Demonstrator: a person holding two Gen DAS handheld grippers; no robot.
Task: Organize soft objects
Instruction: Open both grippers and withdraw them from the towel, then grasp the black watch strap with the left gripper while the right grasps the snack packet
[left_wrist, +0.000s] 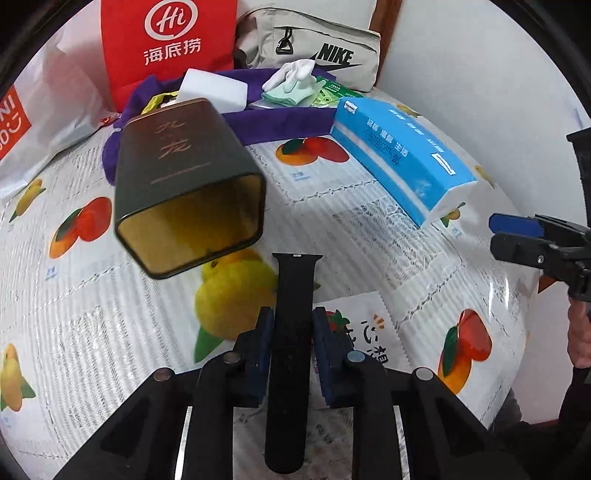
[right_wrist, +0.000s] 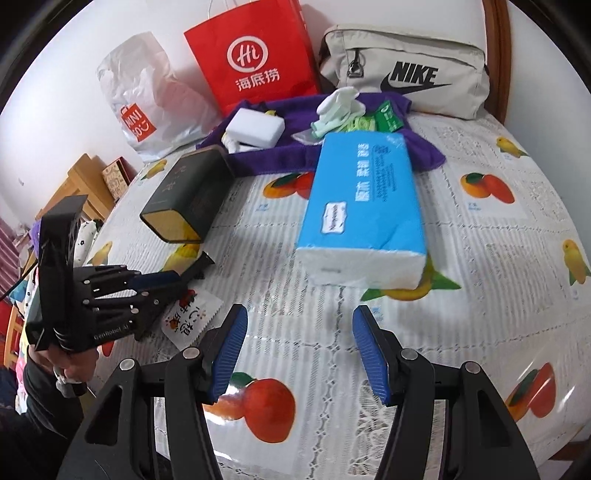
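A black watch strap (left_wrist: 295, 280) lies lengthwise between the blue pads of my left gripper (left_wrist: 293, 314), which is shut on it just above the fruit-print tablecloth (left_wrist: 74, 332). From the right wrist view, the left gripper (right_wrist: 173, 280) is at the left with the strap's end (right_wrist: 201, 264) sticking out of it. My right gripper (right_wrist: 300, 314) stands open over the cloth with nothing between its fingers, a little short of a blue tissue pack (right_wrist: 362, 199). A purple cloth (right_wrist: 280, 158) with a pale glove (right_wrist: 340, 105) on it lies at the back.
A dark tin (left_wrist: 184, 177) lies on its side, mouth open, left of the strap. A white sachet (left_wrist: 369, 325) sits beside the left gripper. A white block (right_wrist: 255, 127), red paper bag (right_wrist: 255, 55), beige Nike bag (right_wrist: 406, 74) and white plastic bag (right_wrist: 147, 92) line the back wall.
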